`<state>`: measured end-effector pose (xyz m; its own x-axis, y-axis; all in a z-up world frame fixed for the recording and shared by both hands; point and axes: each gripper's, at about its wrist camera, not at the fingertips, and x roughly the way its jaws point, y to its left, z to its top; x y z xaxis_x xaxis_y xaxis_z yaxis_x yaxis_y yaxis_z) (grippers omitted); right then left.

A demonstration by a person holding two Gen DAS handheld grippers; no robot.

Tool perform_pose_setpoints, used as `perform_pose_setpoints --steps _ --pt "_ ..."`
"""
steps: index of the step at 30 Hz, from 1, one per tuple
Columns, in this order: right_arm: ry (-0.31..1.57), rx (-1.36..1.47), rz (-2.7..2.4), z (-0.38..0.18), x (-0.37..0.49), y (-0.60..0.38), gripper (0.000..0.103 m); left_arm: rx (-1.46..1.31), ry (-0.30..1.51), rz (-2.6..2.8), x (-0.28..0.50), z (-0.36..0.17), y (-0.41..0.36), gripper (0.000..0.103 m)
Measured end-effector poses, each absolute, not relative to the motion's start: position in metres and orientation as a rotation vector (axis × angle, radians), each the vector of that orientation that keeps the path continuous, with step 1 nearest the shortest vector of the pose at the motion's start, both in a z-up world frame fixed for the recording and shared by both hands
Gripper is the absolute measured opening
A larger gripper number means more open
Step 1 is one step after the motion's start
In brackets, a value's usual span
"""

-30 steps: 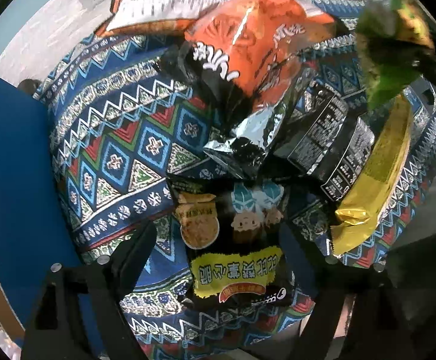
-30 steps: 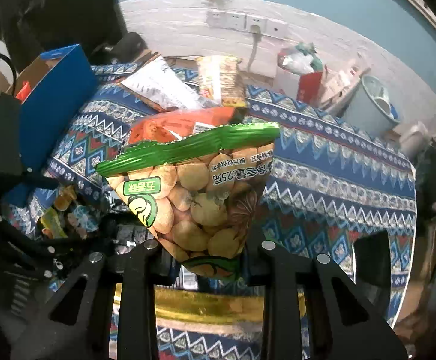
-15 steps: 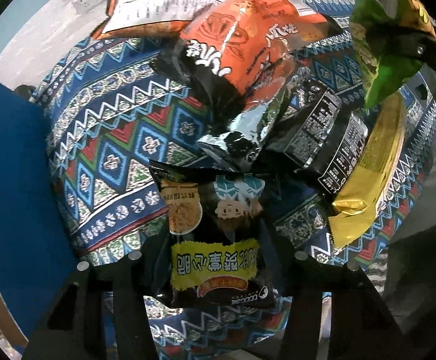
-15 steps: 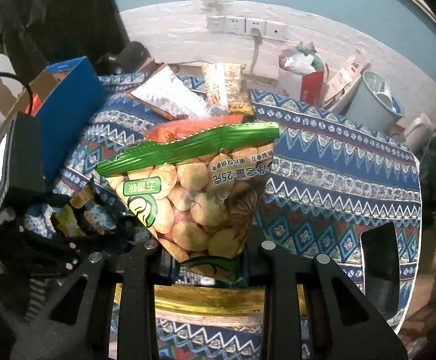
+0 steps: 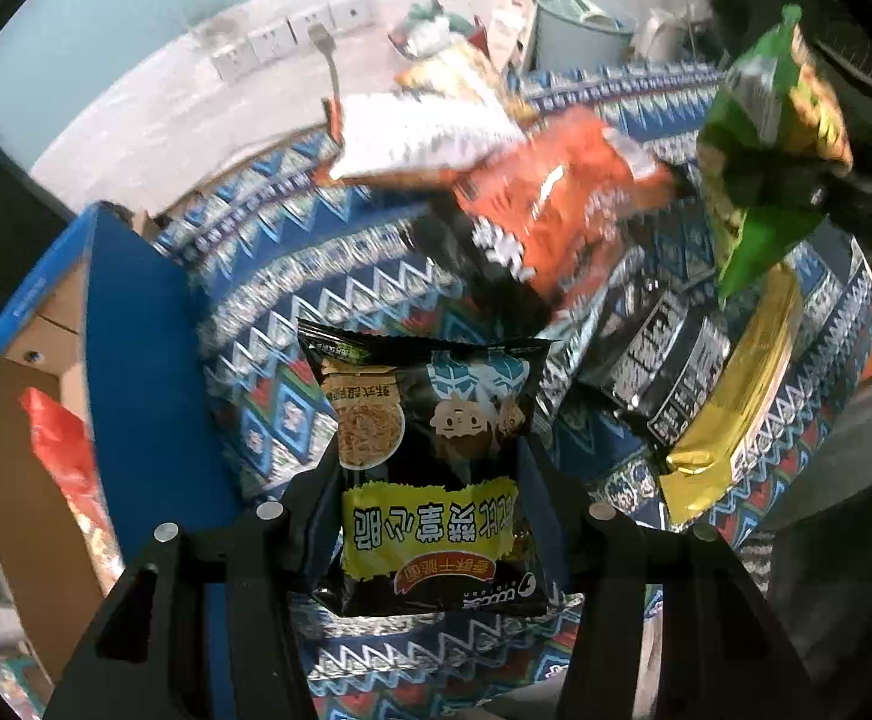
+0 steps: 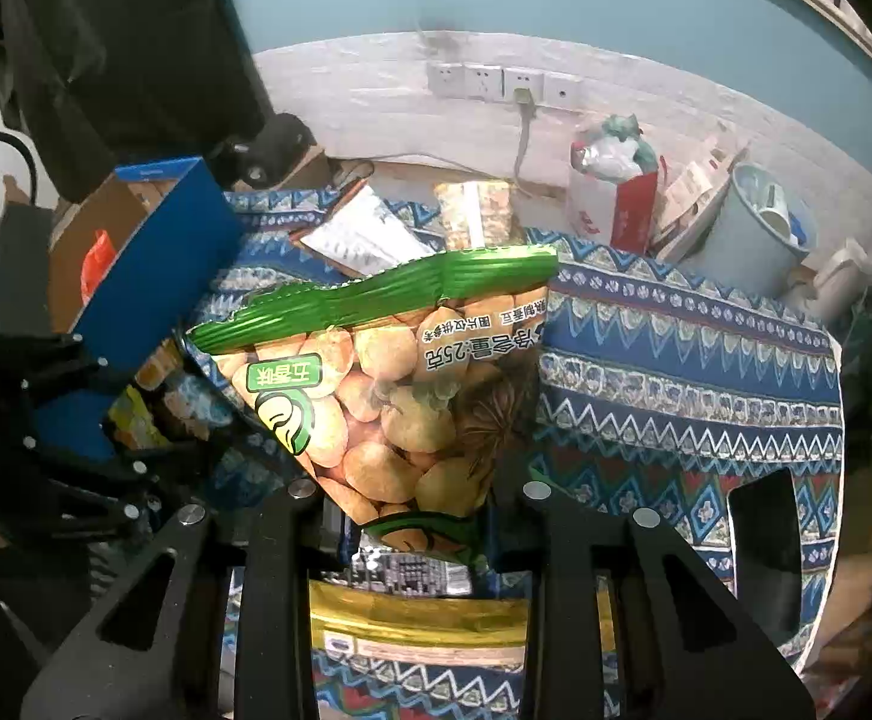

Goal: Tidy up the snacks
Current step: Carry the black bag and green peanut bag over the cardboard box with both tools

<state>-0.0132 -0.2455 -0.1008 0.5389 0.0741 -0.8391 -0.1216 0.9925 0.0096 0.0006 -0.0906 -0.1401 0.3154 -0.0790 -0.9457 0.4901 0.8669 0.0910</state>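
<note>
My left gripper point(image 5: 429, 498) is shut on a black snack bag with a yellow label point(image 5: 429, 468) and holds it above the patterned tablecloth point(image 5: 327, 312). My right gripper point(image 6: 411, 498) is shut on a green bag of beans point(image 6: 387, 384), lifted above the table; that bag also shows at the upper right of the left wrist view point(image 5: 760, 156). An open blue cardboard box point(image 5: 135, 396) stands at the table's left; it also shows in the right wrist view point(image 6: 153, 276), with a red packet point(image 5: 57, 444) inside.
On the cloth lie an orange bag point(image 5: 556, 210), a white-backed bag point(image 5: 417, 132), black packets point(image 5: 664, 360) and a gold bag point(image 5: 730, 408). A grey bucket point(image 6: 754, 228) and a red-and-white bag point(image 6: 616, 204) stand behind the table by the wall sockets point(image 6: 496, 81).
My left gripper closed on the black bag and lifted it off the cloth, swinging left toward the blue box. My right gripper keeps holding the green bag and has risen slightly.
</note>
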Motion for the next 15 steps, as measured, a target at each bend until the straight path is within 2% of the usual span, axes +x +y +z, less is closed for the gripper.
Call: perform_pose_setpoints --steps 15 --pt "0.938 -0.03 0.15 -0.068 -0.001 -0.216 0.027 0.326 1.084 -0.358 0.009 -0.094 -0.062 0.055"
